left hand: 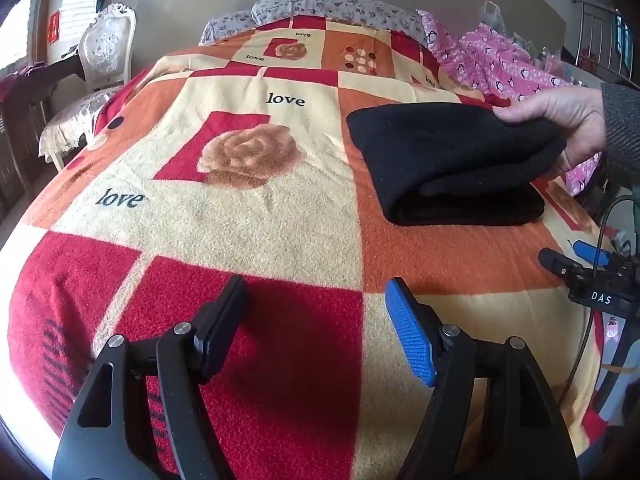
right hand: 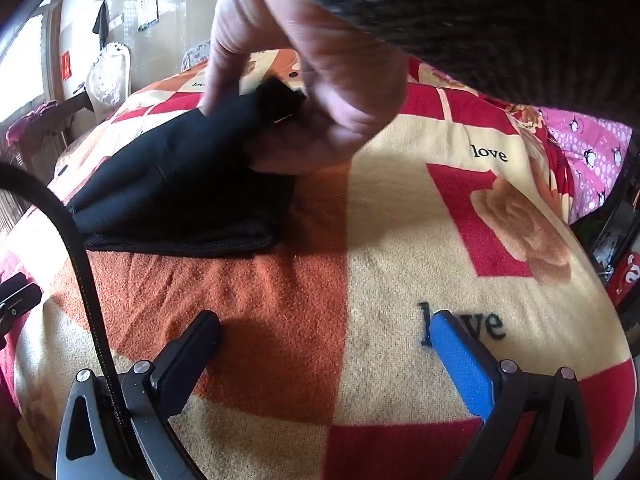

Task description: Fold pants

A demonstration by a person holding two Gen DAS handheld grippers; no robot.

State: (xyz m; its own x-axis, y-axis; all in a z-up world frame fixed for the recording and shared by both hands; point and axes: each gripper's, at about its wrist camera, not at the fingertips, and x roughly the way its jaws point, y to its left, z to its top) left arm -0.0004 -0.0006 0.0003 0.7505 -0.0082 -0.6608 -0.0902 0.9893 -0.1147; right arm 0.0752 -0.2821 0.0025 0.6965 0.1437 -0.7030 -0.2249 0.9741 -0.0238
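Observation:
Folded black pants (left hand: 452,168) lie on the red, orange and cream blanket (left hand: 248,216) at the right of the left wrist view. A bare hand (left hand: 560,124) in a grey knit sleeve pinches their upper layer at the far right corner. The right wrist view shows the same hand (right hand: 312,80) lifting a corner of the pants (right hand: 180,184). My left gripper (left hand: 316,284) stands open and empty above the blanket, well short of the pants. My right gripper (right hand: 323,317) is also open wide with nothing between its fingers, and it shows at the right edge (left hand: 570,256).
Pink penguin-print bedding (left hand: 500,64) is heaped at the back right, with floral pillows (left hand: 320,6) at the head of the bed. A white carved chair (left hand: 106,44) stands to the left. A black cable (right hand: 80,260) crosses the left of the right wrist view.

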